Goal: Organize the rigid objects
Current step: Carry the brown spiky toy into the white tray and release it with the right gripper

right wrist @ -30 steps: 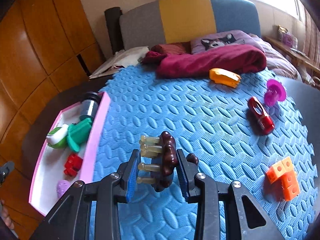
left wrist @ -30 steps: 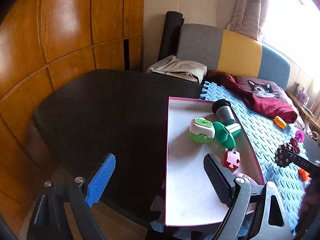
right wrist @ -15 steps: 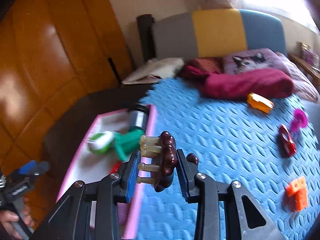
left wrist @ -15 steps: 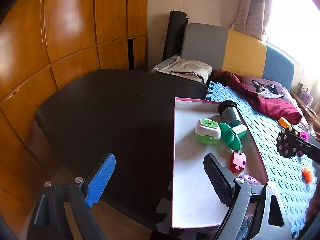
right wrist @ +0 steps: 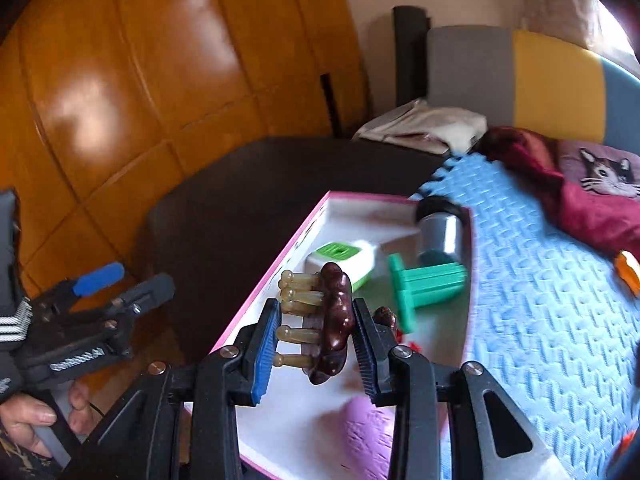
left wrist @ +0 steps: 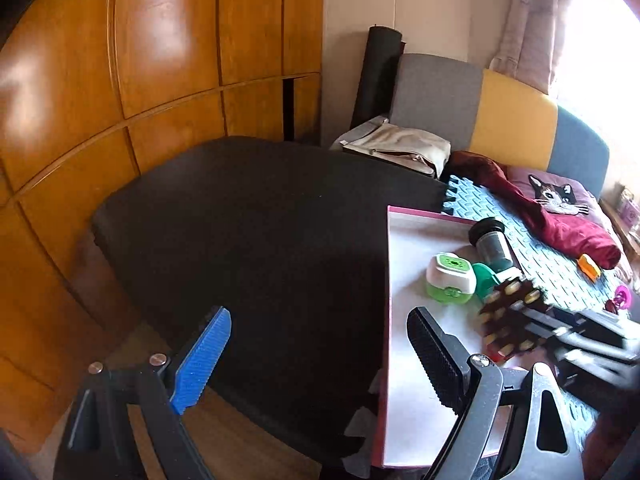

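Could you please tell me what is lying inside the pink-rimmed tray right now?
The tray holds a green-and-white box, a green plastic piece, a dark jar and something purple. The right gripper and its brown massager cover most of a red piece.

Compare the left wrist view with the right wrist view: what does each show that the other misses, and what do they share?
Only the left wrist view shows the pink toy on the blue foam mat and the open left claw from behind.

Only the right wrist view shows the person's hand holding the left claw, and the purple item in the pink-rimmed tray.

Both show the right claw shut on the brown pegged massager over the tray, the green-and-white box, green spool and dark jar.
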A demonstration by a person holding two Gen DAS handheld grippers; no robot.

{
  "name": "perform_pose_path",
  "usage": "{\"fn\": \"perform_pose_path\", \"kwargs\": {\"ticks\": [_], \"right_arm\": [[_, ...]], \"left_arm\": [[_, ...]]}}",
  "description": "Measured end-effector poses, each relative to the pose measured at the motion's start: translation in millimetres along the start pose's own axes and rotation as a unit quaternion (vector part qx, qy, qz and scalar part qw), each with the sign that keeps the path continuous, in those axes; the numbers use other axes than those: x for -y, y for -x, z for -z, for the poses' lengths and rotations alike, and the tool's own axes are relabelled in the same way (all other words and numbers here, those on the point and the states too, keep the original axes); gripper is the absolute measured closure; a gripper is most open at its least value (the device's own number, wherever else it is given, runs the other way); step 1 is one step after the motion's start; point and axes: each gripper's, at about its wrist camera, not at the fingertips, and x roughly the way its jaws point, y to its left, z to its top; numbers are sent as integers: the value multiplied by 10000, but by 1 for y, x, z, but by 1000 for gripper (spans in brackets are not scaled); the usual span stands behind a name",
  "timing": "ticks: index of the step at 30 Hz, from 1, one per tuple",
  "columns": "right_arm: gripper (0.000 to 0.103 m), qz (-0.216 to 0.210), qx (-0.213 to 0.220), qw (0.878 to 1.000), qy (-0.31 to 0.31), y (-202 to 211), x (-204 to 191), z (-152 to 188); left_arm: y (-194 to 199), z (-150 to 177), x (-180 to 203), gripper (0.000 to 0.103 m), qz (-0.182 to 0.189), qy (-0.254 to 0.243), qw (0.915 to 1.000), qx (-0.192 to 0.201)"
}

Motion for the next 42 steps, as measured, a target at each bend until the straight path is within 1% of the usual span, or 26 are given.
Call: {"fn": "perform_pose_path", "kwargs": {"ticks": [3, 5, 7, 9, 12, 17, 21, 30, 34, 42], "right_arm": [[68, 154, -329, 9993, 87, -27, -4, 6], [68, 295, -426, 9986, 48, -40, 0, 10], [68, 209, -284, 9993, -111, -42, 7, 9], [68, 161, -296, 9990, -276, -43, 11, 5], [67, 164, -281, 9989, -325, -45, 11, 3], [65, 26, -323, 9980, -546, -46, 16, 3], [58, -28, -304, 9975, -643, -42, 18, 5], [55, 46, -122, 9978, -658, -24, 17, 6], [52, 113, 12, 9979, -639, -13, 17, 6], [52, 294, 346, 9973, -577, 14, 19, 5]], "left_arm": [[-3, 1, -4, 12, -11, 48, 10000, -35], [-6, 2, -6, 12, -7, 79, 9999, -81], [-9, 3, -6, 12, -4, 88, 9999, -101], [-11, 3, -6, 12, 2, 94, 9999, -135], [-11, 4, -5, 12, 36, 95, 9999, -139], [-11, 4, -2, 12, 27, 51, 9999, -122], [-8, 3, -1, 12, 21, 46, 9999, -100], [0, 1, 7, 12, 70, -66, 10000, -19], [3, 1, 10, 12, 87, -93, 9999, 5], [10, 2, 20, 12, 130, -220, 9997, 64]]}}
